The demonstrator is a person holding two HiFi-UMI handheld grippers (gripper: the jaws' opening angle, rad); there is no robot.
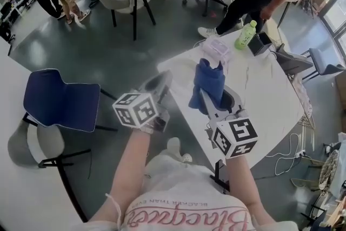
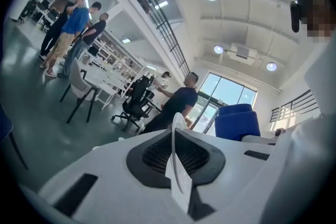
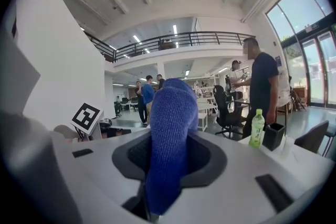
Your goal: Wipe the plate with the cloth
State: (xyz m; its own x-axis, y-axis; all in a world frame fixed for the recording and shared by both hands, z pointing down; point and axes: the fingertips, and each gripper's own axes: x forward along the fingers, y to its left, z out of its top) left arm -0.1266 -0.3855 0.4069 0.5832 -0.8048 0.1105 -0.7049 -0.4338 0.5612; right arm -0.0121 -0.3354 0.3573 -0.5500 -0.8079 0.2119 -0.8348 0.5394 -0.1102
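blue cloth [image 3: 170,113] is clamped in the right gripper [image 3: 167,170]; the white plate [image 2: 177,126] is pinched edge-on in the left gripper [image 2: 178,165]. both are held up over the table [image 1: 265,94], by its near edge. cloth and plate sit apart, so the wiping looks all still to do.

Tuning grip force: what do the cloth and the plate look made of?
Cloth: blue soft textile, matte, likely microfibre or terry; a fine fuzzy ribbed weave shows. Plate: white, thin, smooth rim seen edge-on; plastic or glazed ceramic, cannot tell which.
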